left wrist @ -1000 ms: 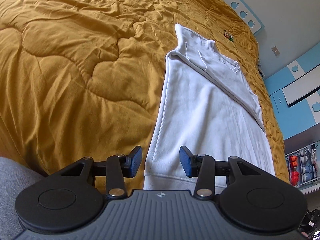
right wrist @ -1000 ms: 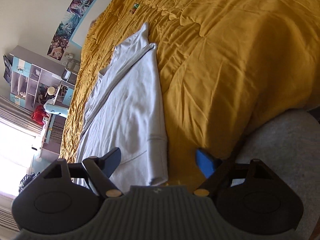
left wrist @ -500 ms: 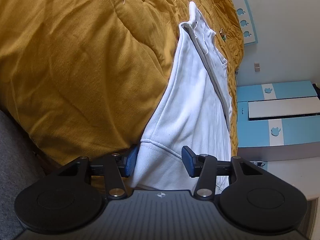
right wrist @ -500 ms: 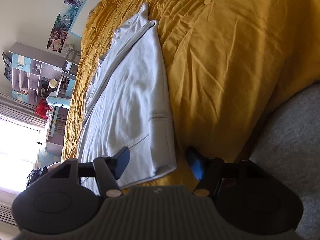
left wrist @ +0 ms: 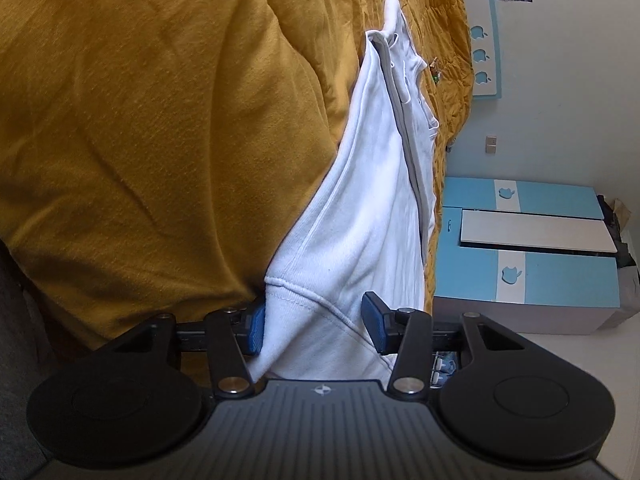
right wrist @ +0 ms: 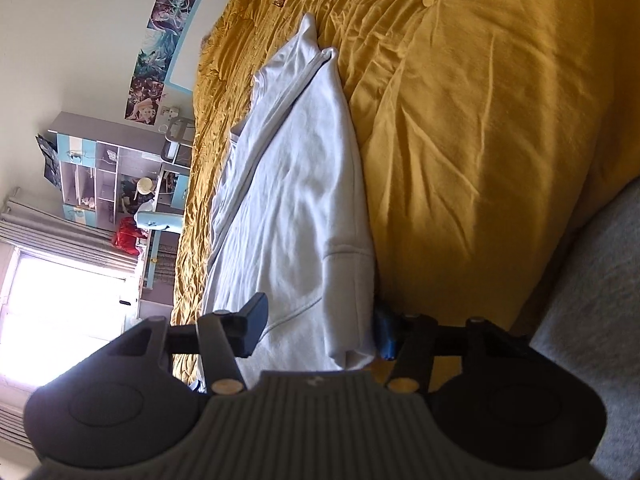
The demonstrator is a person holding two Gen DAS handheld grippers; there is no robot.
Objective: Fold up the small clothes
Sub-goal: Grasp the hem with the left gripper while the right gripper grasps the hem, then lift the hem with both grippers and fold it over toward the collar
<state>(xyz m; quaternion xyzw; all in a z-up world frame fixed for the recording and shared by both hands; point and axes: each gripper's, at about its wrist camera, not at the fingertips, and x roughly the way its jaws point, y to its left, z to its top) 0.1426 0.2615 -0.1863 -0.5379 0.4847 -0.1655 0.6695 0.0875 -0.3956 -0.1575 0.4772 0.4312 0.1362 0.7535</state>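
Note:
A white sweatshirt (left wrist: 376, 200) lies lengthwise on a mustard quilted bedspread (left wrist: 160, 120), its sides folded in and its hem at the near bed edge. My left gripper (left wrist: 316, 328) is open, its jaws on either side of the hem's left corner; one blue pad sits under the cloth. The sweatshirt also shows in the right wrist view (right wrist: 296, 200). My right gripper (right wrist: 320, 332) is open, its jaws on either side of the hem's right corner, with the right blue pad under the cloth edge.
The bedspread (right wrist: 480, 120) fills most of both views. A blue and white wardrobe (left wrist: 532, 256) stands beyond the bed. Shelves (right wrist: 104, 176) and a bright window (right wrist: 60, 308) are at the left. Grey floor (right wrist: 592, 320) lies beside the bed. A small colourful object (left wrist: 435, 70) sits near the collar.
Both grippers have moved forward and down to the sweatshirt's hem, so the cloth now lies between their open jaws. Both have tilted toward the bed edge.

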